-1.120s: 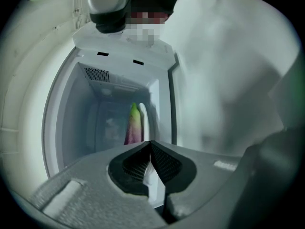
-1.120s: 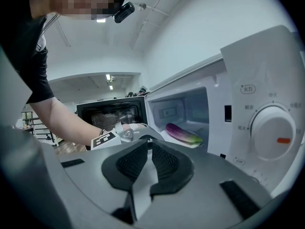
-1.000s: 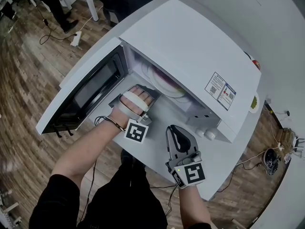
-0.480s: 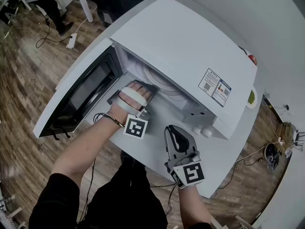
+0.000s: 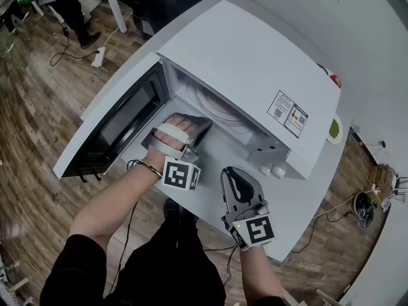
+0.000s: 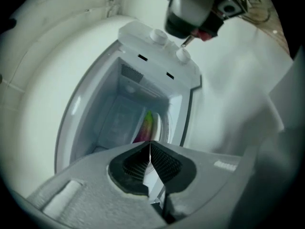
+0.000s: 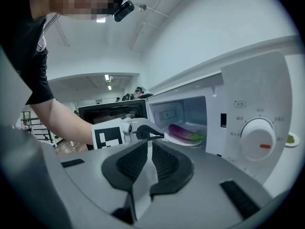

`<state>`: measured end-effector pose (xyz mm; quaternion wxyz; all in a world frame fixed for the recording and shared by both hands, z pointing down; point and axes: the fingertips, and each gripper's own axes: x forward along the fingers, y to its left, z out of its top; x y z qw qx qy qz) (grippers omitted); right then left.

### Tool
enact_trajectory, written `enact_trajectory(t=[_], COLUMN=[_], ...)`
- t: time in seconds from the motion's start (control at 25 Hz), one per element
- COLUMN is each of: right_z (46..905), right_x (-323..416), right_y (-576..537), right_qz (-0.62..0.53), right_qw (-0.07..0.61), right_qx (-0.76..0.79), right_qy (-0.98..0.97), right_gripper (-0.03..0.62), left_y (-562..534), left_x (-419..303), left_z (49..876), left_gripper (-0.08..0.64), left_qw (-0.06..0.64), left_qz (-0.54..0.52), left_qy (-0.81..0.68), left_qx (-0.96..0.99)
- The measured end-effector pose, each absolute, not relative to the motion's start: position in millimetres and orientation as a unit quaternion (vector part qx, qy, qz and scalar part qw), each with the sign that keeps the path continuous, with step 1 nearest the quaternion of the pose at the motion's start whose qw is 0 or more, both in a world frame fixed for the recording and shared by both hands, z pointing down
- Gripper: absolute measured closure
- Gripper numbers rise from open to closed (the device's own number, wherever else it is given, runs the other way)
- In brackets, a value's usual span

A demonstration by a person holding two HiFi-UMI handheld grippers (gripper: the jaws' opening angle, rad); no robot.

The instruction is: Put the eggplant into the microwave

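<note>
1. We see the eggplant point(image 7: 185, 132) lying on the white plate point(image 7: 178, 141) inside the microwave point(image 5: 255, 62). The door point(image 5: 121, 123) stands wide open to the left.
2. We hold the left tongs point(image 6: 150, 144) clenched tight with nothing between them. They sit at the mouth of the oven cavity and point inward, clear of the eggplant.
3. We hold the right tongs point(image 7: 147, 144) only a narrow slit apart, and they grasp nothing. They hover over the white worktop point(image 5: 312, 203) in front of the microwave, near its two knobs point(image 5: 273, 170).
4. From the left tongs, the eggplant shows as a purple and green streak deep in the cavity.
</note>
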<state>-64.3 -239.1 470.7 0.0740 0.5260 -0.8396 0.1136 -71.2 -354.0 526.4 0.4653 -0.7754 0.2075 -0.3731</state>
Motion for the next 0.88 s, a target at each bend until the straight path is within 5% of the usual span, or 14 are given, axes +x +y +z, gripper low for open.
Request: enact_trajectory(t=[0.6, 0.88], right_z=[389.6, 356.2], right_x=[-78.8, -85.5], right_y=[-190.0, -158.8], right_qz=[0.109, 0.109], right_qw=[0.057, 0.033], right_qx=[0.54, 0.553], right_qy=[-0.833, -0.825], right_gripper=[0.552, 0.552], left_y=[-250.1, -210.4], left_x=[-122.8, -152.7], left_z=[408.5, 361.6], left_gripper=[0.551, 0.551], left_qw=[0.179, 0.138], left_qz=[-0.231, -0.175], left_qy=[0.235, 0.245], left_qx=[-0.927, -0.944])
